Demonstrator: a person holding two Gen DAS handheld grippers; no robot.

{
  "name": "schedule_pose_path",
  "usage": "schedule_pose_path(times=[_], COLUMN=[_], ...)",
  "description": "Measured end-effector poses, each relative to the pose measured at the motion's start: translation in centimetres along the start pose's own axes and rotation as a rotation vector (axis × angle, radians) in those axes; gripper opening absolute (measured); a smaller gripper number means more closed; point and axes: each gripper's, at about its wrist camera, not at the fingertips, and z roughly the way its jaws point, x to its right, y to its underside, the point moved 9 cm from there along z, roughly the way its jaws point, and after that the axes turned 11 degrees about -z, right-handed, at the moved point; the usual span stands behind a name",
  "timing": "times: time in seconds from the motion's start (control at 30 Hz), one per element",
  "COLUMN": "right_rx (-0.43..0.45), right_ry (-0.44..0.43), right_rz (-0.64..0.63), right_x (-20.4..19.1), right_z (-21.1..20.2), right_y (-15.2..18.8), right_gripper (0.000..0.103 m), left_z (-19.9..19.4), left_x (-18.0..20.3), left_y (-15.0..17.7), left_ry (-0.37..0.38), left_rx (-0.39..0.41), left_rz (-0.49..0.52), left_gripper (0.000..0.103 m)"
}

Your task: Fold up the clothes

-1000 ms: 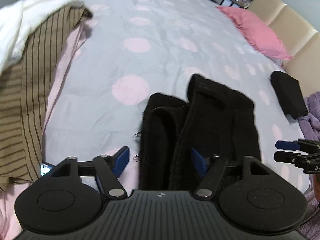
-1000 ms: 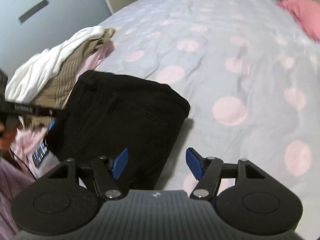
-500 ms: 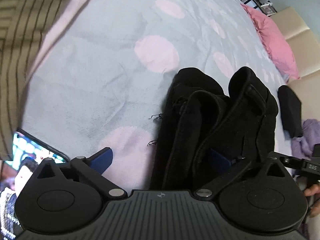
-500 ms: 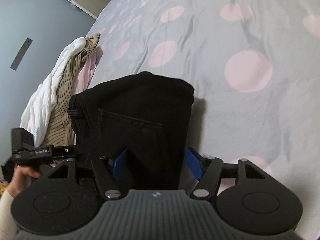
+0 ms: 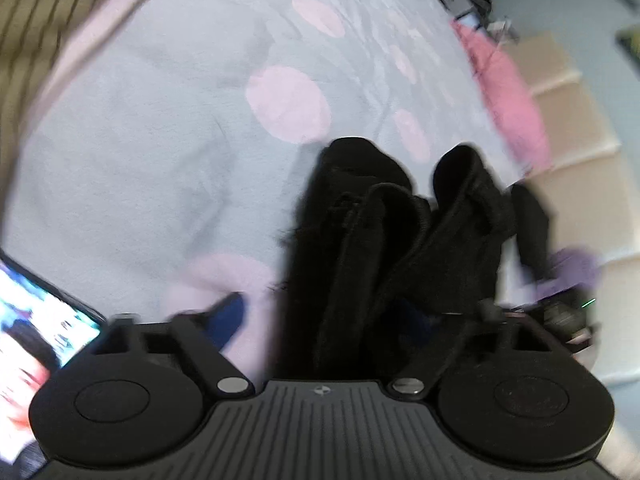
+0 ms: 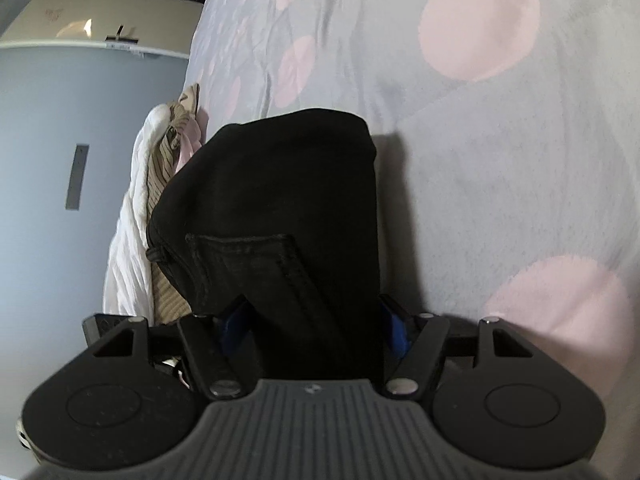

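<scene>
A folded pair of black trousers (image 5: 360, 248) lies on the grey bedspread with pink dots (image 5: 160, 140). My left gripper (image 5: 324, 316) stands wide open around one end of the bundle, its left finger on the bedspread and its right finger hidden behind the cloth. In the right wrist view the same trousers (image 6: 280, 200) fill the space between the fingers of my right gripper (image 6: 316, 320), whose blue pads sit against both sides of the thick fold. The left wrist view is blurred.
A pile of white, striped tan and pink clothes (image 6: 160, 184) lies beside the trousers. A lit phone (image 5: 36, 320) lies at the bed's edge. A pink pillow (image 5: 508, 92), another folded black item (image 5: 532, 220) and a purple garment (image 5: 572, 272) lie towards the headboard.
Both grippers have moved in over the ends of the black trousers. The right gripper's pads now touch both sides of the fold. The bundle looks raised a little.
</scene>
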Motion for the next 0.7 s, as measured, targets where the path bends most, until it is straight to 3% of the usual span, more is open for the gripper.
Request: schedule_pose_path(times=[0.13,0.27,0.5,0.7], right_rx=[0.006,0.013,0.031,0.016], right_ry=[0.002,-0.004,-0.020,-0.012], right_rz=[0.010,0.036,0.056,0.035], right_x=[0.0,0.2,0.4,0.2], right_z=[0.0,0.4,0.3,0.2], right_y=[0.1,0.0,0.1,0.1], right_gripper=[0.070,0.071,0.071,0.071], left_z=[0.4,0.6,1.0,1.2], left_x=[-0.4,-0.8,-1.1,-0.9], left_y=[0.3,0.5,1.0,1.1], left_ry=[0.054,0.097,0.176,0.184], left_rx=[0.003,0.034,0.060,0.085], left_rz=[-0.065,-0.108,-0.194,-0.201], left_gripper=[0.063,0.071,0.071,0.075])
